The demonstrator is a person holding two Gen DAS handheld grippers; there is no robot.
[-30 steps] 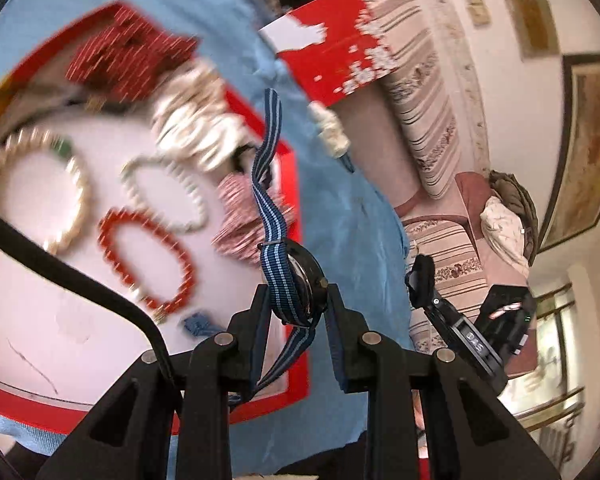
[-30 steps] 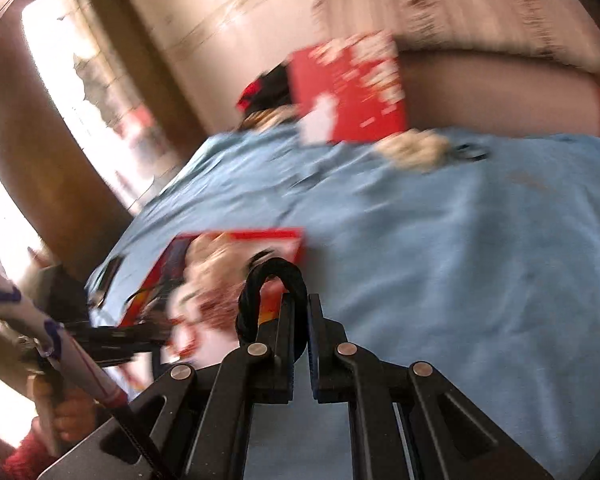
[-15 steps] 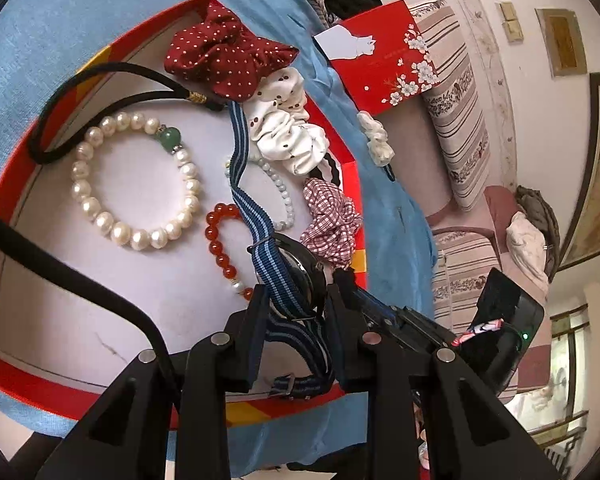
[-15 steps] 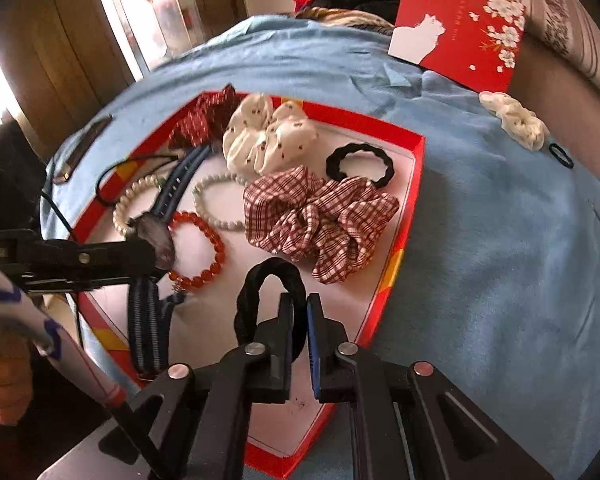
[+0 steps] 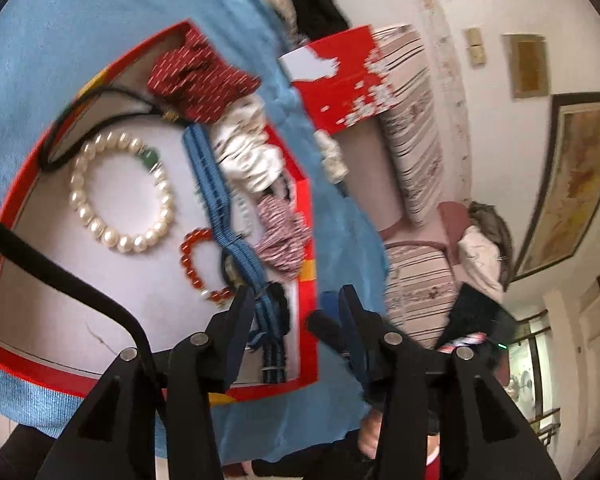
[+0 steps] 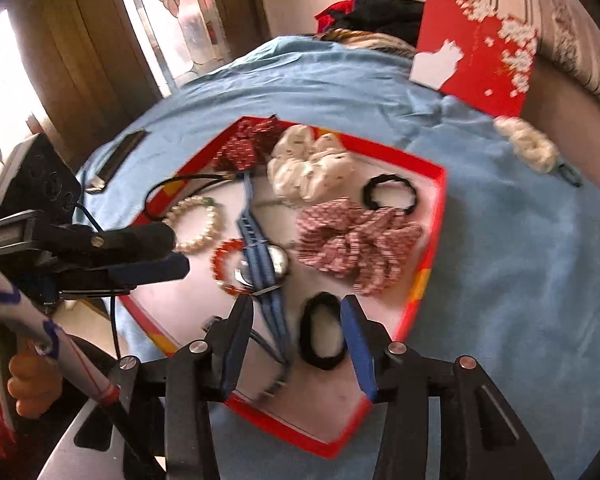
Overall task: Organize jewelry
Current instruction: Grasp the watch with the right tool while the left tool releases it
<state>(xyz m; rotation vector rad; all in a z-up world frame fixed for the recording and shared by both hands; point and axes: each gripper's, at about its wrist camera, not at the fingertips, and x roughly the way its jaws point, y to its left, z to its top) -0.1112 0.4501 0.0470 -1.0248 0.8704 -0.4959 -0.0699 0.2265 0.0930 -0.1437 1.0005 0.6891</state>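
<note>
Both claws hang over the red-rimmed tray [image 6: 428, 240], and both have just been spreading their jaws. The right gripper [image 6: 296, 322] stands fairly wide at the bottom middle of its view; the black hair tie [image 6: 322, 336] lies flat on the tray's white floor between its blue-padded fingers [image 6: 354, 340], and the pads do not press on it. The left gripper [image 5: 296, 312] is open too, with nothing clamped. The watch [image 6: 266, 266], with its shiny round case and blue striped woven strap, lies loose on the tray, the strap running from the upper middle of the tray down toward the near edge, just beside the left finger in both views.

Around it are soft and beaded things: a pearl bracelet [image 5: 120, 192] with one green bead at centre left of the left view, a red-orange bead bracelet [image 5: 198, 260] partly under the watch, a dark red dotted scrunchie [image 6: 246, 142], a cream scrunchie [image 6: 312, 166], a red checked scrunchie [image 6: 352, 240], a second black hair tie [image 6: 388, 196] and a thin black cord [image 5: 92, 120].

The tray sits on a blue cloth [image 6: 520, 280]. At the upper right of the right view a red card with white blossoms [image 6: 484, 52] leans upright, with a white scrunchie [image 6: 526, 148] on the cloth below it. The left claw's fingers reach in from the left edge of that view, just beside the pearls.
</note>
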